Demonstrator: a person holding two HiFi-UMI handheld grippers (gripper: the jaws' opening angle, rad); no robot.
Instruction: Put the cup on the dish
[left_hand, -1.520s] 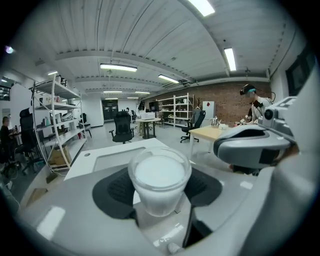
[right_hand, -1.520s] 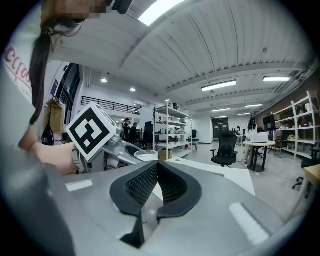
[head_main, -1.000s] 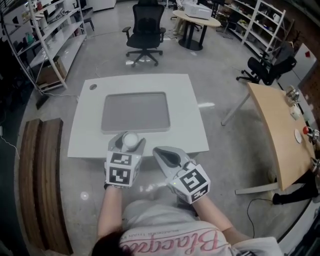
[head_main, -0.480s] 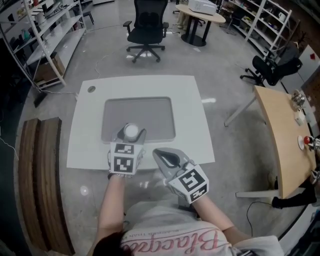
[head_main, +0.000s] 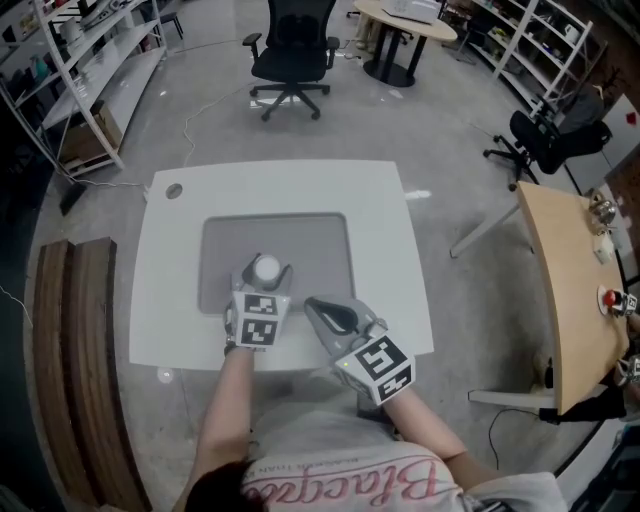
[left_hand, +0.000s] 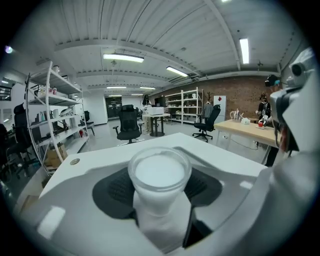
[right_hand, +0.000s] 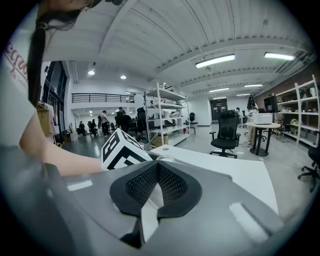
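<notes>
Left gripper (head_main: 263, 281) clamped on upright white cup (left_hand: 160, 172) w/ clear rim; vs 1 s ago I've moved it fwd, now over gray dish's (head_main: 322, 250) near edge.

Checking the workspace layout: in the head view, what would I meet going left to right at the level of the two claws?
wooden bench → left claw holding the cup → right claw, shut and empty → tan wooden table

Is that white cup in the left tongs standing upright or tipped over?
Upright. Seen from above, the cup shows its round rim facing up, gripped at its sides by the left tongs.
</notes>
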